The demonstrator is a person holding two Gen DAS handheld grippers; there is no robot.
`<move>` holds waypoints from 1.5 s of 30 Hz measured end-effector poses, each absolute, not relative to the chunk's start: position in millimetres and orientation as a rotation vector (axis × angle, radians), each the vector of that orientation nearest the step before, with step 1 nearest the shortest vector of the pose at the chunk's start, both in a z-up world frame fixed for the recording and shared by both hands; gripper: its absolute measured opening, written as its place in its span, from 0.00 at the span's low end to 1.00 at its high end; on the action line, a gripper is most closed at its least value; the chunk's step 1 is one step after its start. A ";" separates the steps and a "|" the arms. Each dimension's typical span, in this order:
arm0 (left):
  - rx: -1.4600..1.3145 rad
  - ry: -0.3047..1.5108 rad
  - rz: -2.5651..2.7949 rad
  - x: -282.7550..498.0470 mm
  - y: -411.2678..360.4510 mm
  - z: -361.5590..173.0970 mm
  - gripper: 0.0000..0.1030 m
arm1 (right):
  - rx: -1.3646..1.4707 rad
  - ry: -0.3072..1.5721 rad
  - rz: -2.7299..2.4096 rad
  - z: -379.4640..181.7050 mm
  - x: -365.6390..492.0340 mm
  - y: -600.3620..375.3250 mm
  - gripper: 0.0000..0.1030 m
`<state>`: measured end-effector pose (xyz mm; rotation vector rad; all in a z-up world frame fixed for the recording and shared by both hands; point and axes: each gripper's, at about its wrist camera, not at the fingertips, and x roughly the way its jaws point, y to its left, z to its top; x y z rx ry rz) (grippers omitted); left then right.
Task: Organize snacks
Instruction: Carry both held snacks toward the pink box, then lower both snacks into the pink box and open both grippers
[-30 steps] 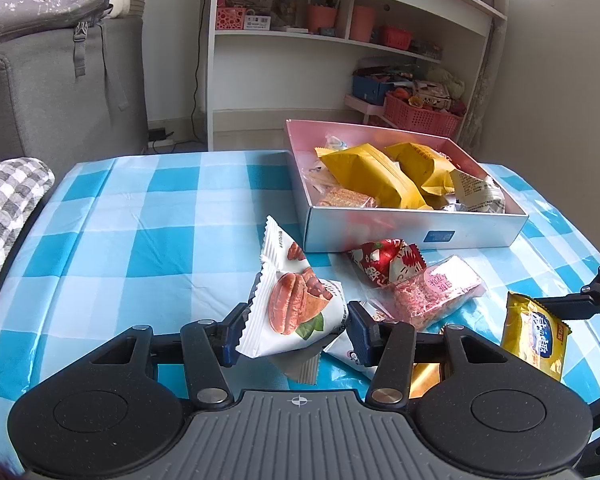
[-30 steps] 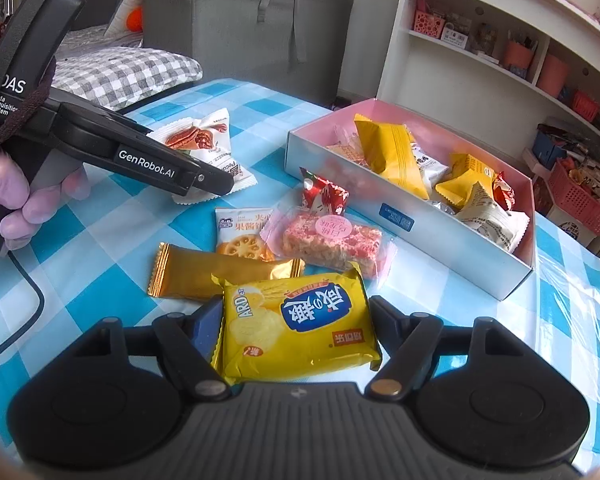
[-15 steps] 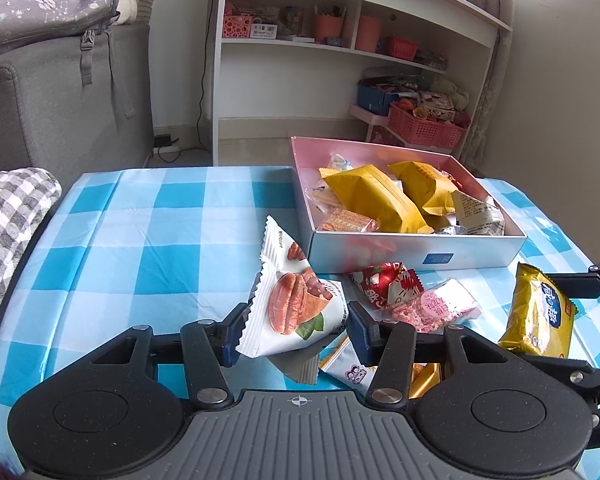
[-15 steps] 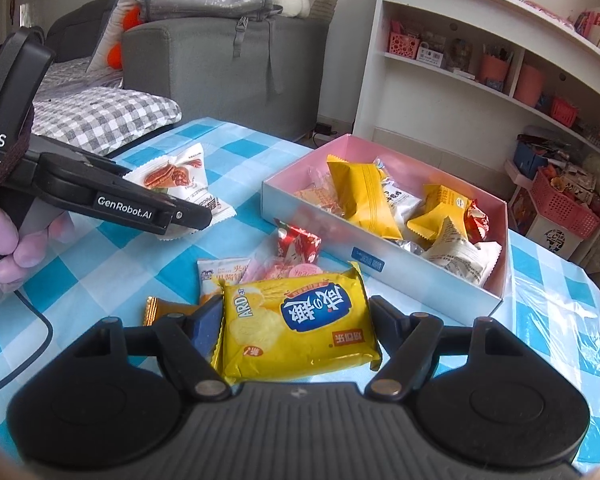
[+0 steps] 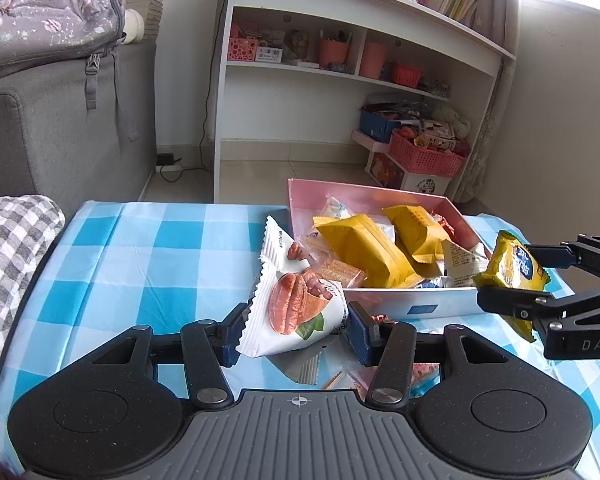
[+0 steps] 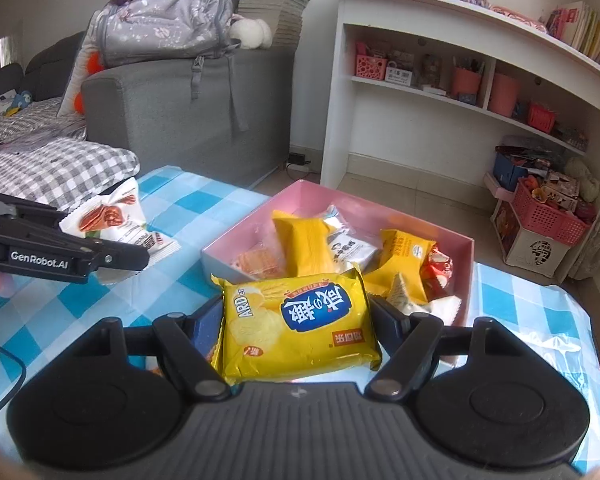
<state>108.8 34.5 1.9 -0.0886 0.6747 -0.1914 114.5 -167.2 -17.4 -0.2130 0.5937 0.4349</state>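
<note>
My left gripper (image 5: 294,330) is shut on a white pecan snack packet (image 5: 296,308) and holds it above the checked table, just left of the pink box (image 5: 320,196). My right gripper (image 6: 296,330) is shut on a yellow cracker packet (image 6: 296,320) and holds it above the box's near wall. The box (image 6: 300,196) holds several packets, among them two yellow bags (image 6: 306,246). The right gripper with its yellow packet (image 5: 514,272) shows at the right of the left wrist view. The left gripper with the pecan packet (image 6: 108,216) shows at the left of the right wrist view.
Loose snacks lie on the blue checked tablecloth (image 5: 140,264) under the left gripper, mostly hidden. A grey sofa (image 6: 188,116) with a backpack stands behind the table, and a white shelf unit (image 5: 340,92) at the back. A pink basket (image 5: 424,156) sits on the floor.
Both grippers have risen and moved toward the pink box with their packets. The loose snacks on the table have dropped out of sight below them.
</note>
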 end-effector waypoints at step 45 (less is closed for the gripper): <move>-0.082 0.708 -0.284 277.6 -27.3 -33.5 0.48 | -0.122 0.615 0.379 -40.3 252.2 -183.0 0.72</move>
